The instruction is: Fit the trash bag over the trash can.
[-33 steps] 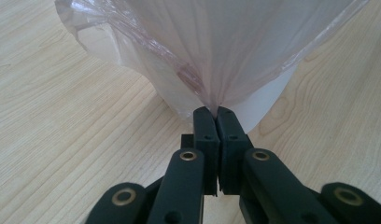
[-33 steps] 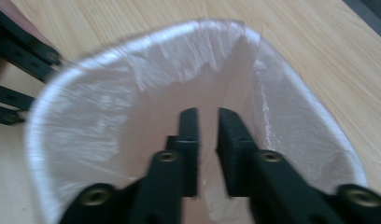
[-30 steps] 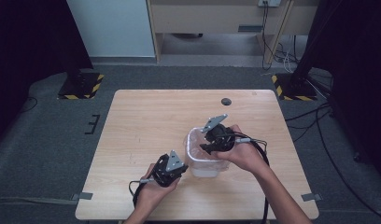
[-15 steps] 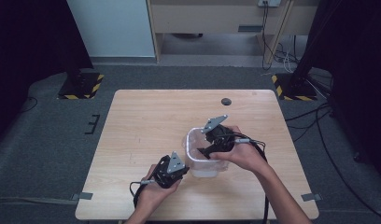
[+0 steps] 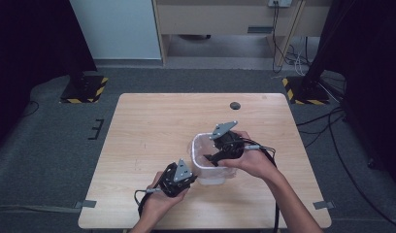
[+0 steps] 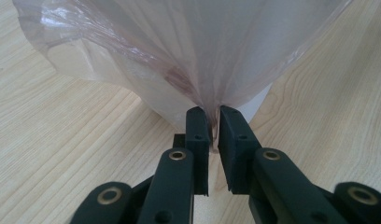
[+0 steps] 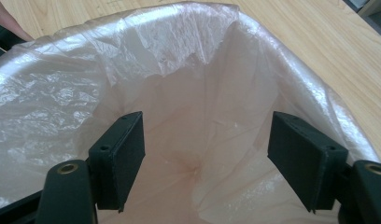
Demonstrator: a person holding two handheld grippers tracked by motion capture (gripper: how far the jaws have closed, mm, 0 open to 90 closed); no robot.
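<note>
Inside, thin plastic bag [image 7: 193,140] lines white bin [image 5: 211,175]

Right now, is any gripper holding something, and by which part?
The left gripper pinches the thin plastic bag liner by its loose outer edge. The right gripper stands open inside the bag, holding nothing.

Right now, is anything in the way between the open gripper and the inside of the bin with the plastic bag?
Nothing visible. The right gripper hangs with its jaws apart inside the thin, translucent pinkish plastic bag lining the small white bin.
</note>
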